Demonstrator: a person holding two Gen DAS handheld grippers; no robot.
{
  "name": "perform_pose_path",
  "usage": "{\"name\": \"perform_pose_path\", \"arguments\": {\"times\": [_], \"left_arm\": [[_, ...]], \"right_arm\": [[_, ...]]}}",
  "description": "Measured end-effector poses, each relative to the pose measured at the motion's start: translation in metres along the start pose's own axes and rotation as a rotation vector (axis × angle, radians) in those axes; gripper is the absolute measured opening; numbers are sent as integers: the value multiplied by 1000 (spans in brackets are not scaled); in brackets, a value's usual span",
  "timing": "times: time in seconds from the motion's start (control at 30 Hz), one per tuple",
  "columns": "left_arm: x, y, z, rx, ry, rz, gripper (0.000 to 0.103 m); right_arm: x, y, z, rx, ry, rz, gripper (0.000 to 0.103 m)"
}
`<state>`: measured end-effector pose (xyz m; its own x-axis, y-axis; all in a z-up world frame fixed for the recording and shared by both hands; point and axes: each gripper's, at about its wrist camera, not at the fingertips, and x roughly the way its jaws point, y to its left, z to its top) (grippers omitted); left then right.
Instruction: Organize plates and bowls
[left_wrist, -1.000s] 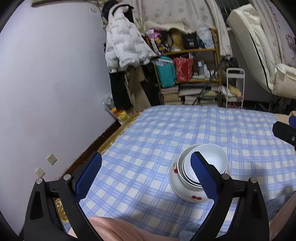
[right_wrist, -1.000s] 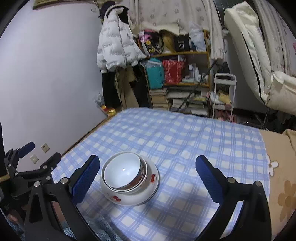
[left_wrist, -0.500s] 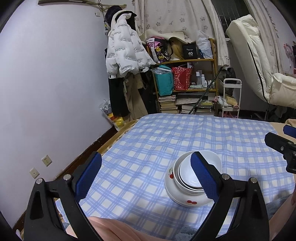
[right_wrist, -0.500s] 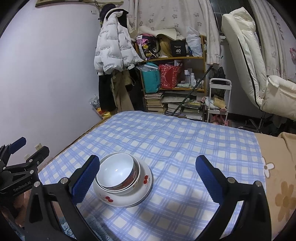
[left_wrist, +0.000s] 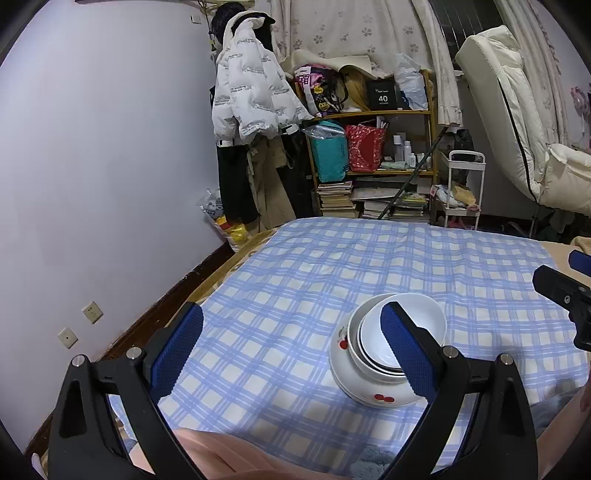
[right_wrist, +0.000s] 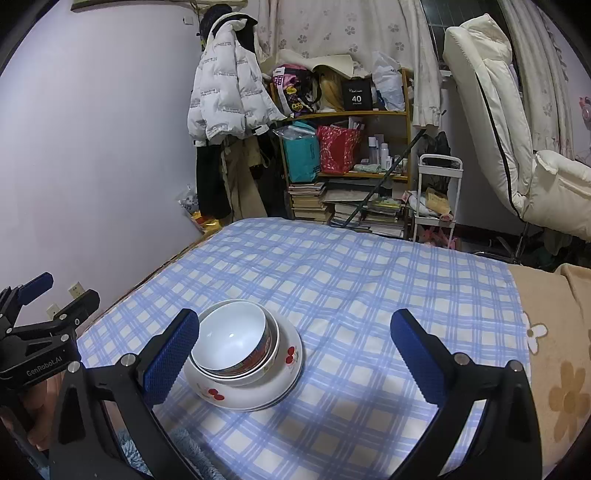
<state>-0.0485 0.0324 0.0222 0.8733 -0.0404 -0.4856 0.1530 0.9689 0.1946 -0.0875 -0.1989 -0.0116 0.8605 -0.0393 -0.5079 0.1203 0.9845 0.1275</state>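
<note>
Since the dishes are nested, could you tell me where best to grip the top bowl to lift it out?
Probably by its rim: the top bowl sits upright inside a second bowl on the cherry-print plate, so only its rim stands clear. Come from above, one finger inside, one outside, with the open right gripper.

Both the left gripper (left_wrist: 291, 347) and the right gripper (right_wrist: 295, 354) had black frames, silver screws and blue textured finger pads (right_wrist: 171, 356).
</note>
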Motion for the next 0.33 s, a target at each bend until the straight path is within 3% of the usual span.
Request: {"name": "perform_pose_path", "arguments": {"times": [0.33], "left_arm": [[-1,-2,-1,5,-2,-10,96]], "right_arm": [[0,-1,1,0,0,2,103]]}}
